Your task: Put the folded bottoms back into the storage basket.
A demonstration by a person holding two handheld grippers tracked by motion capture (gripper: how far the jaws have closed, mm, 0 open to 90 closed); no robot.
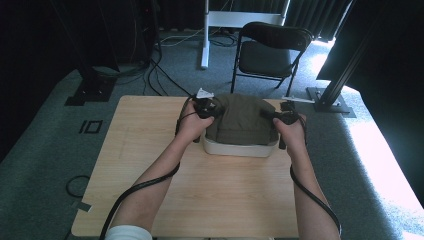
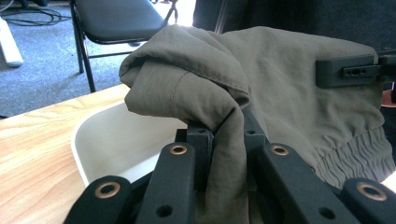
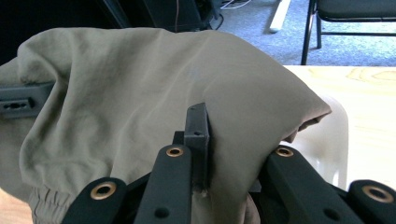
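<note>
An olive-green garment (image 1: 241, 118) with an elastic cuff hangs bunched over a white tub (image 1: 239, 148) in the middle of the wooden table. My left gripper (image 1: 209, 109) is shut on the garment's left edge; in the left gripper view a fold of the garment (image 2: 201, 88) is pinched between the black jaws of my left gripper (image 2: 223, 133). My right gripper (image 1: 272, 115) is shut on the right edge, and the right gripper view has the garment (image 3: 140, 93) draped over the jaws of my right gripper (image 3: 215, 135). The tub (image 2: 112, 144) gapes below the garment, and the tub (image 3: 334, 144) peeks out to the right.
The wooden table (image 1: 150, 165) extends wide around the tub. A black folding chair (image 1: 270, 50) stands beyond the far edge, next to a white stand leg (image 1: 204, 35). Cables trail from both grippers along the person's forearms.
</note>
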